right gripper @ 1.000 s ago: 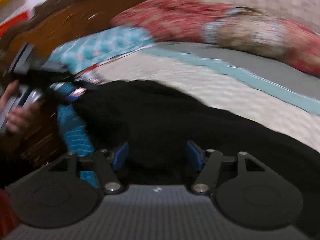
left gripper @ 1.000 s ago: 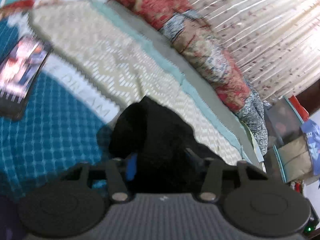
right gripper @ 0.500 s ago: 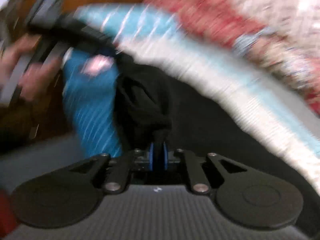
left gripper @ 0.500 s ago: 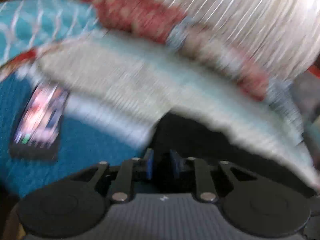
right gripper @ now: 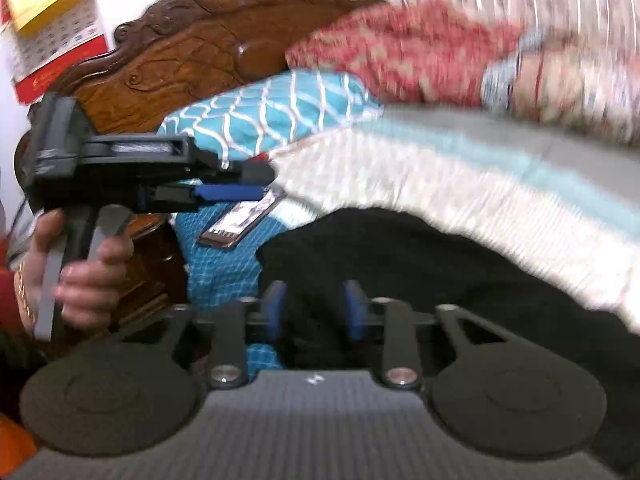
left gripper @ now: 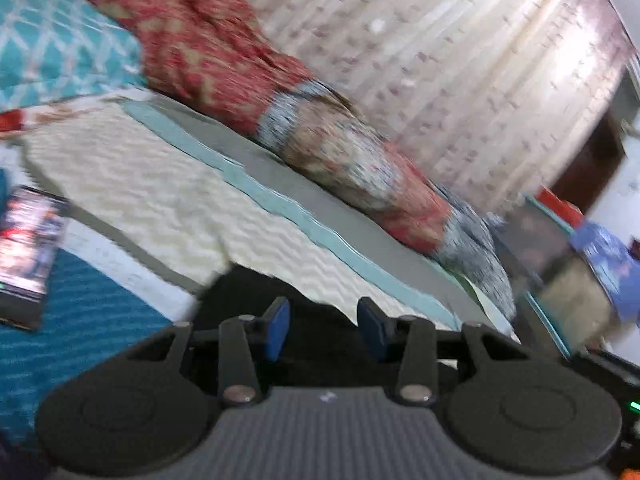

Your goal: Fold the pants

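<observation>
The black pants (right gripper: pixel 400 264) lie spread on the cream bedspread (right gripper: pixel 440 184); their edge shows low in the left wrist view as black pants (left gripper: pixel 320 320). My left gripper (left gripper: pixel 324 328) hovers over that edge, jaws opening, blue pads apart with no cloth pinched. Seen from the right wrist, a hand (right gripper: pixel 88 276) holds the left gripper (right gripper: pixel 256 184) raised above the bed, and no cloth hangs from it. My right gripper (right gripper: pixel 315 312) sits low at the pants' near edge, jaws opening. Black cloth lies between its pads, which stand apart from each other.
A phone (left gripper: pixel 28 248) with a lit screen lies on the teal cover (left gripper: pixel 80 332) to the left of the pants. A teal pillow (right gripper: pixel 280 112) and a rolled red quilt (left gripper: pixel 224 60) line the far side. A carved wooden headboard (right gripper: pixel 192 52) stands behind; boxes (left gripper: pixel 560 260) crowd the bedside.
Half a second ago both grippers were pinched on black cloth; now both stand parted. The bunched fabric has dropped flat, and the left gripper has lifted off the pants.
</observation>
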`<state>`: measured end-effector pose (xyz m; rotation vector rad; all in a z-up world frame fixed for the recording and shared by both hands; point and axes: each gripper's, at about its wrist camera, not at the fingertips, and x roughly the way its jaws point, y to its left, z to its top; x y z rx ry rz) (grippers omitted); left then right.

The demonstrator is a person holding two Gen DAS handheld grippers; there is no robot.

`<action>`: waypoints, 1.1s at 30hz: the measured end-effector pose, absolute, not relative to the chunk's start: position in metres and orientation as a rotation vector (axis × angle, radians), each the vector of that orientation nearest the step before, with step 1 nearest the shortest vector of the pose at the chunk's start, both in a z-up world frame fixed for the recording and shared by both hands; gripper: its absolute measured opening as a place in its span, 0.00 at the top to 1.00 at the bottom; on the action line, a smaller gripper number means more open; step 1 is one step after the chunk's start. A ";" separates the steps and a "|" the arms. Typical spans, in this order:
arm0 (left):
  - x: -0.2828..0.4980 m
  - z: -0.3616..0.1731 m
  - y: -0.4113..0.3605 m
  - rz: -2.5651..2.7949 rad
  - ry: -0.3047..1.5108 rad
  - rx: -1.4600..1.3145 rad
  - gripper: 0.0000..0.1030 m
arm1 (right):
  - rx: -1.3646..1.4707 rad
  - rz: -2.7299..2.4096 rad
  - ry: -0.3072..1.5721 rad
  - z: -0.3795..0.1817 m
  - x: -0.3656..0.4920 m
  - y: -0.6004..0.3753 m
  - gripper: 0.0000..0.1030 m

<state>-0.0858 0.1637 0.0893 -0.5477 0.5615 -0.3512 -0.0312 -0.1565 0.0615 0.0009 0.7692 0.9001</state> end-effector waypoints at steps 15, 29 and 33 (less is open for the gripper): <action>-0.070 0.058 0.125 -0.360 0.697 -0.477 0.64 | 0.155 0.788 0.897 0.034 -0.039 -0.172 0.57; -0.077 0.059 0.110 -0.273 0.755 -0.370 0.60 | 0.398 0.457 0.946 0.029 -0.068 -0.272 0.56; -0.079 0.068 0.085 -0.336 0.743 -0.346 0.58 | 0.445 0.415 0.933 0.027 -0.075 -0.294 0.56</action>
